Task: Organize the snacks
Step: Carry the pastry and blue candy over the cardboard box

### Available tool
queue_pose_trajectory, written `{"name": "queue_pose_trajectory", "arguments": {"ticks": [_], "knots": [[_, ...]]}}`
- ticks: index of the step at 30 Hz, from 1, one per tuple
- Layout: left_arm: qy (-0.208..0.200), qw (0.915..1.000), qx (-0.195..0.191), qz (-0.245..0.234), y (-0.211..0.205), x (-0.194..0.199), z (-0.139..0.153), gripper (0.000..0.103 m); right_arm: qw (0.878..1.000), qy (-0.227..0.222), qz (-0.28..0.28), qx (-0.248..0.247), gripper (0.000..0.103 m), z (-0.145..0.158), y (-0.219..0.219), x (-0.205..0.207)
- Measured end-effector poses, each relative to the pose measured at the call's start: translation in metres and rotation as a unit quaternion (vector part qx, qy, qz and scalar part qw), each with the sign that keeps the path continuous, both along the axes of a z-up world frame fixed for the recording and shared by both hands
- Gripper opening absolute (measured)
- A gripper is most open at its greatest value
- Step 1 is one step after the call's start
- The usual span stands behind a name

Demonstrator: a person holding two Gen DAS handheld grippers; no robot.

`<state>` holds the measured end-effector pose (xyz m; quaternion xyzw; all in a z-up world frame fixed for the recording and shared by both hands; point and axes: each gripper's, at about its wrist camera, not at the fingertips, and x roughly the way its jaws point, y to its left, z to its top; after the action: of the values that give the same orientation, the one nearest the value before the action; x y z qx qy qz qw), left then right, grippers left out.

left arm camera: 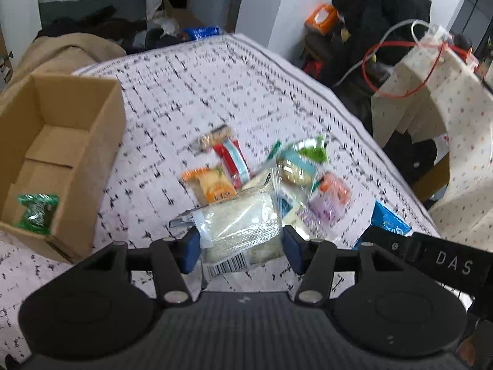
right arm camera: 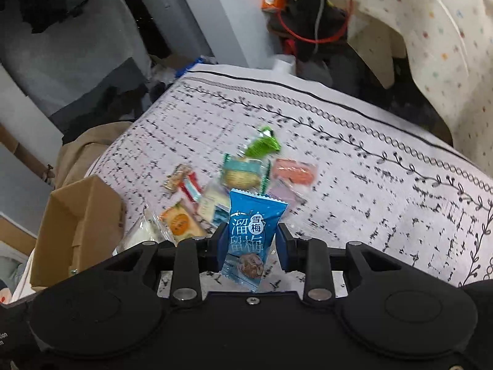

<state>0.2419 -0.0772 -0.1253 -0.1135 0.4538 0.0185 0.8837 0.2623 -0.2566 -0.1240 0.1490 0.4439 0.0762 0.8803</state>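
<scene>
Left tool clamped on a clear packet of pale snack, held by its lower end with the barcode flap hanging below the pads. Right tool clamped on a blue plum-candy packet, gripped across its middle and standing upright. Both packets apparently lifted off the patterned table, above the remaining pile: an orange packet, a red-and-teal stick, a green-topped packet, a pink one and a purple one, all loosely overlapping. Cardboard box open at the left edge of the table, with one green packet already inside, near its front corner.

Risks from here, as judged:
- Slippery film on the clear packet, gripped low and off-centre: likely to sag or slide out during a swing toward the box.
- Box wall close beside the left tool: a low carry could catch the rim and shove or tip the light box off the table edge.
- Both tools heading for the same narrow opening: chance of collision, or of one packet knocking the other loose.
- Strong blur in both views, suggesting fast motion: harder to release cleanly over the box, easy to drop short onto the table.
</scene>
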Motion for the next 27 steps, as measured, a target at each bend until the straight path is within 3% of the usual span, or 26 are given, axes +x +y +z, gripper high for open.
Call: {"name": "queue_pose_trajectory", "arguments": {"ticks": [14, 27], "knots": [[-0.051, 0.9979, -0.021, 0.034, 0.044, -0.016, 0.036, 0.055, 0.999, -0.036, 0.039, -0.011, 0.032, 0.027, 0.049, -0.011], [-0.080, 0.9886, -0.064, 0.110, 0.110, -0.029, 0.054, 0.055, 0.995, -0.067, 0.078, 0.009, 0.032, 0.059, 0.111, -0.015]]}}
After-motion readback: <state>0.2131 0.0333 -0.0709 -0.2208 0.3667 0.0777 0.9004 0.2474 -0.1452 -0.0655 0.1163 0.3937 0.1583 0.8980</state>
